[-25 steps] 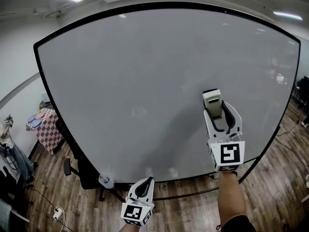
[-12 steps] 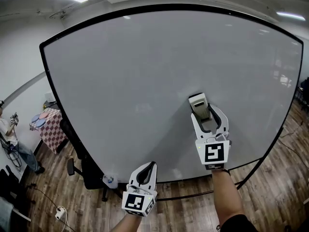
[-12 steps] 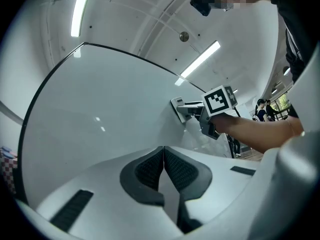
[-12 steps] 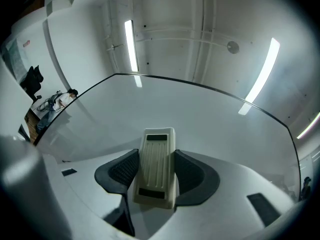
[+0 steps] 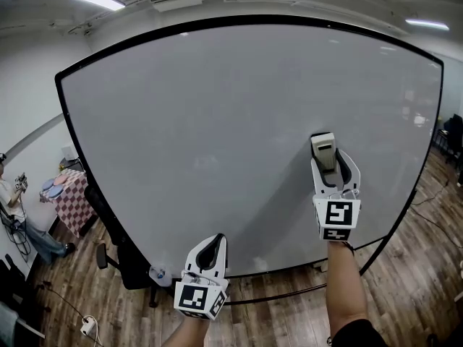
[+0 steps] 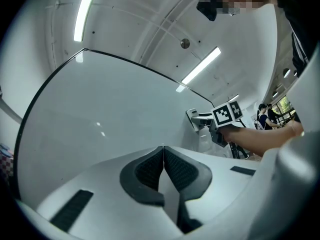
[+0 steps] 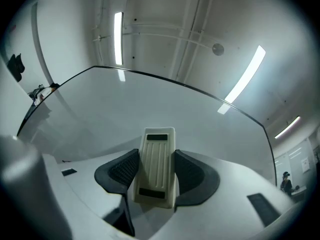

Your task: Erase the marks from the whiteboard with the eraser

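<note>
A large whiteboard [image 5: 217, 107] fills the head view; I see no marks on its grey-white face. My right gripper [image 5: 329, 166] is shut on a cream eraser [image 5: 323, 150], which sits against the board's lower right part. In the right gripper view the ribbed eraser [image 7: 156, 168] stands upright between both dark pads, with the whiteboard [image 7: 150, 104] behind it. My left gripper [image 5: 210, 248] hangs low below the board's bottom edge, jaws pressed together with nothing in them. The left gripper [image 6: 163, 156] faces the whiteboard [image 6: 100, 109], with the right gripper [image 6: 215, 121] off to its right.
A black office chair [image 5: 119, 255] stands at the board's lower left. A checkered table [image 5: 66, 197] and a person [image 5: 18, 215] are at the far left. A cable and plug [image 5: 85, 325] lie on the wooden floor [image 5: 405, 266]. More people [image 6: 267, 116] stand far right.
My right gripper with the eraser slid left and down across the board, then back right and slightly up. The left gripper rose a little, then dropped back.
</note>
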`<state>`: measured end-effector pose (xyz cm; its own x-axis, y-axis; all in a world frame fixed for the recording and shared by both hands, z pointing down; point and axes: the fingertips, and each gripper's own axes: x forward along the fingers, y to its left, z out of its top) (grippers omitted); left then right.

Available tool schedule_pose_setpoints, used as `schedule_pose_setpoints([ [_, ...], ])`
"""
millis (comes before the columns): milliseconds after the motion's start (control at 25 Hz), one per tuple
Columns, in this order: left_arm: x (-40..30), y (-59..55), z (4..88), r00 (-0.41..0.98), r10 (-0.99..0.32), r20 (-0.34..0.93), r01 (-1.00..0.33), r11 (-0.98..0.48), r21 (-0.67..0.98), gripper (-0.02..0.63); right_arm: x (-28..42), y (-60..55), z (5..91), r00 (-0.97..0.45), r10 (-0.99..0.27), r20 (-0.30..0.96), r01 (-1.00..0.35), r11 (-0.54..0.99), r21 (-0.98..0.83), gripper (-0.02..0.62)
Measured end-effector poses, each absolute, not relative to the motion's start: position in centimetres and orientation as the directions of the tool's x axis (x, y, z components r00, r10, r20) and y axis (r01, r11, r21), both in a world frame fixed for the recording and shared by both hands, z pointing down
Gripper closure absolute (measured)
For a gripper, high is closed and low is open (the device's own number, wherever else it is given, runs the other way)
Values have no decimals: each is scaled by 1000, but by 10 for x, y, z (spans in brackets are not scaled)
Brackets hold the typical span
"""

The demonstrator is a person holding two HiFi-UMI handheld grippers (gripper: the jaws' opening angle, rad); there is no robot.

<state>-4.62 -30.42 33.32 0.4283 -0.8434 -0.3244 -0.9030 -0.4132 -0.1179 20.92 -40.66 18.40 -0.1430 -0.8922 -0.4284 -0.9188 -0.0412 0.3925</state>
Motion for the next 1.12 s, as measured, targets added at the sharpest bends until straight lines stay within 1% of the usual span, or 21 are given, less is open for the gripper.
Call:
schedule_pose_setpoints([
  [280, -39, -302, 320, 438, -830, -346, -898, -419, -132, 584, 310, -413, 181, 81, -900, -428, -925, -228, 305, 347],
  [400, -34, -302, 320, 444, -827, -346, -895, -425, -134, 584, 324, -406, 178, 104, -895, -433, -919, -254, 303, 347],
  [520, -29, -301, 321, 446, -827, -342, -894, -428, -131, 584, 307, -386, 169, 54, -878, -476, -926, -223, 306, 347],
  [720, -33, -295, 322, 444, -828, -343, -895, -427, -127, 584, 238, -335, 161, -113, -827, -551, -932, -104, 347, 347],
  [880, -48, -291, 330, 424, -840, -338, -904, -412, -111, 584, 180, -309, 176, -256, -800, -542, -906, 3, 423, 347],
  [1000, -56, -289, 330, 412, -846, -338, -910, -402, -102, 584, 158, -298, 192, -299, -799, -522, -902, 59, 427, 347],
  [1120, -62, -283, 330, 404, -851, -337, -914, -394, -101, 584, 142, -286, 210, -313, -800, -512, -911, 100, 400, 348],
])
